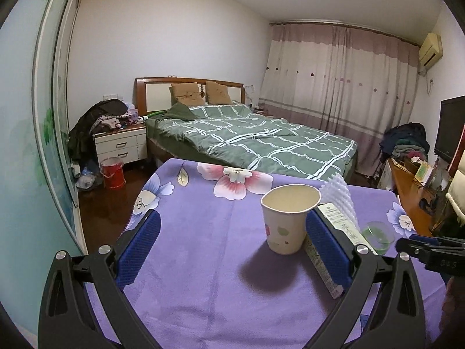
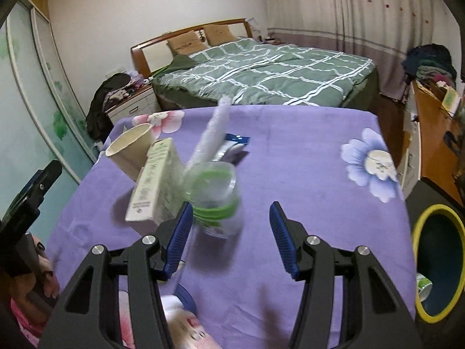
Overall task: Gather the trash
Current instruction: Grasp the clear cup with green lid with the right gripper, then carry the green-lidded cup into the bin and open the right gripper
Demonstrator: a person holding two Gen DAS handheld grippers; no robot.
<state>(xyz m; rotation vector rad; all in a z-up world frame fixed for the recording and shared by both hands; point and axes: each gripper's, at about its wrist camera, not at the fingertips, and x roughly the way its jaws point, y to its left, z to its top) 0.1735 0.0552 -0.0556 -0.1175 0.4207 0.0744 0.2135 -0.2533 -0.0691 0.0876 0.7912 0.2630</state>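
A paper cup (image 1: 286, 221) with flower print stands upright on the purple flowered cloth (image 1: 203, 261). My left gripper (image 1: 232, 247) is open; the cup stands between its fingertips, close to the right pad (image 1: 325, 250). A long pale carton (image 1: 340, 241) lies right of the cup, behind that pad. My right gripper (image 2: 231, 235) is open above the cloth (image 2: 290, 160); a clear plastic cup with green bands (image 2: 216, 200) stands just ahead of its left pad (image 2: 180, 232). The carton (image 2: 157, 180), paper cup (image 2: 130, 148) and white bumpy plastic sheet (image 2: 212, 128) lie further left.
A bin with a yellow rim (image 2: 438, 261) stands at the table's right edge, a can inside it. A blue wrapper (image 2: 235, 145) lies behind the clear cup. A bed (image 1: 250, 136), nightstand (image 1: 120, 145), red bucket (image 1: 112, 173) and wooden desk (image 1: 412, 192) surround the table.
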